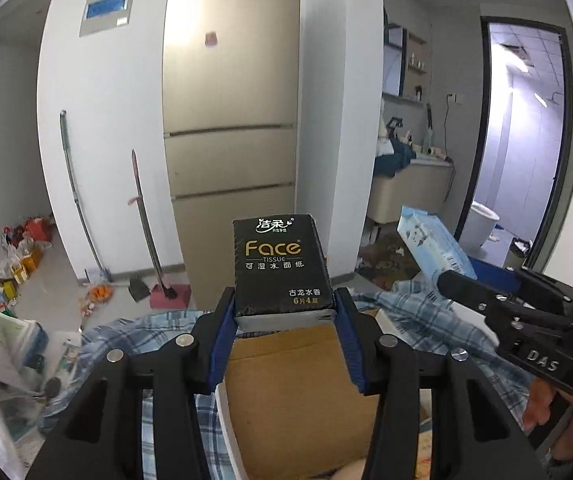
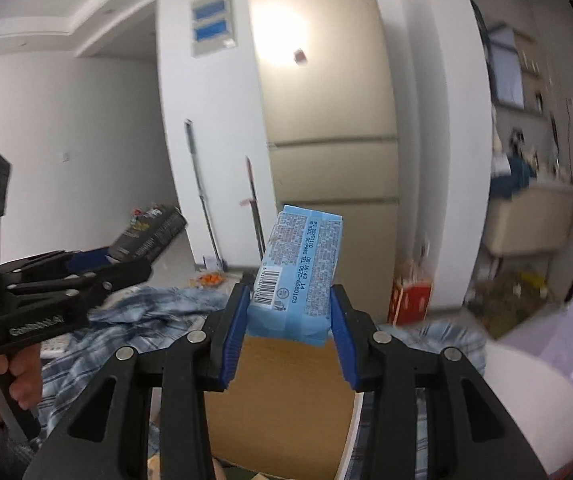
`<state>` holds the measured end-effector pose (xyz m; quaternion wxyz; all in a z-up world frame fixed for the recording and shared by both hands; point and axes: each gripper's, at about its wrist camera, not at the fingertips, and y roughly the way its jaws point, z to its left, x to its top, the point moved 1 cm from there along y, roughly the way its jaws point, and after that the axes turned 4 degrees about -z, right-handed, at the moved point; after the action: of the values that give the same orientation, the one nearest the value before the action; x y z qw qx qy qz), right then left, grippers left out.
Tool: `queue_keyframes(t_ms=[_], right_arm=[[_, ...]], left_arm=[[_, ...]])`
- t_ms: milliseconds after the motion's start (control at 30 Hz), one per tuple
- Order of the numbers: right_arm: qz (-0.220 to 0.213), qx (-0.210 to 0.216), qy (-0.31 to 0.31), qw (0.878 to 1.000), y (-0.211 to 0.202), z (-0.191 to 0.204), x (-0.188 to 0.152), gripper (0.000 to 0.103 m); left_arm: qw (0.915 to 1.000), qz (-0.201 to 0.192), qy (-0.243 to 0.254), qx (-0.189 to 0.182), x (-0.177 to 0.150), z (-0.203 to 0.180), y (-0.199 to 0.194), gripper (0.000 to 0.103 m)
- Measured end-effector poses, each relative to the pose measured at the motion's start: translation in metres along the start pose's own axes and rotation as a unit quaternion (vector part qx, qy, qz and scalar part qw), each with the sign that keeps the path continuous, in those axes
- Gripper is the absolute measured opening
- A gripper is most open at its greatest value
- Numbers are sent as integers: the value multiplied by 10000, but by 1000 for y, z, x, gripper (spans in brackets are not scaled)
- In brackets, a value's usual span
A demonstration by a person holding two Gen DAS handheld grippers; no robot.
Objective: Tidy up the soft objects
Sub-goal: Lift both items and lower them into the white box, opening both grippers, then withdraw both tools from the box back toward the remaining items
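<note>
Both packs are in carry: the left tongs (image 1: 284, 312) clamp a black tissue pack (image 1: 282, 266), the right tongs (image 2: 290, 316) a blue tissue pack (image 2: 300, 270). Next, I judge, each needs lowering into the cardboard box (image 1: 286, 360) below.

Right-wrist view: counter (image 2: 534, 220) clutter motion-blurred; cardboard box (image 2: 282, 408) cut off below.

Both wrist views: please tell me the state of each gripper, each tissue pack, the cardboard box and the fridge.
left gripper: shut on the black tissue pack
black tissue pack: held, lifted
right gripper: shut on the blue tissue pack
blue tissue pack: held, lifted, tilted
cardboard box: below the grippers
fridge: doors closed
</note>
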<state>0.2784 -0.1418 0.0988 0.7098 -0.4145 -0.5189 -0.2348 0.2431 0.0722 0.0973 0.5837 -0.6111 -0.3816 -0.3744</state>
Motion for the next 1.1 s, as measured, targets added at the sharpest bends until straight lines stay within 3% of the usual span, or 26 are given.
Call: queue_keyframes(t_ms=[133,333,500,633,767,800,867,900,933,967,1100], right_arm=[[521,-184,103,9984,31,-12,-16,39],[913,-314,114,9953,49,-24,-40,39],[1286,-289,13,9913,64,-23,-67,39],[1648,-443,-248,9850,74,-20,-82,40],[1750,-428,-258,9833,78,-18,-86,40],[1754,-410,-268,9833,78,-17,-86,43],[1736,-437,-329,9833,76,-12,-88,68],[1687,-464,-384,9838,76,-12,-87,82],[1614,-475,-463,9847,74,-9,-87,87],[1551,-489,-536,9852,74,-7,-87,89],[1248,-476,-608,9892,68,-2,-82,98]], left_arm=[[9991,411,-66,9,-20,9,36,50],[9954,950,-134,-74,-50,13,77,50],[9909,1328,101,169,-70,8,96,50],[9848,1728,129,127,-87,10,109,50],[9823,1863,160,131,-95,10,113,50],[9826,1849,149,128,-95,10,112,50],[9834,1808,129,119,-94,11,112,51],[9836,1800,110,104,-93,11,111,65],[9836,1802,94,70,-92,12,110,79],[9843,1765,95,13,-90,11,109,103],[9880,1505,329,-71,-80,3,98,103]])
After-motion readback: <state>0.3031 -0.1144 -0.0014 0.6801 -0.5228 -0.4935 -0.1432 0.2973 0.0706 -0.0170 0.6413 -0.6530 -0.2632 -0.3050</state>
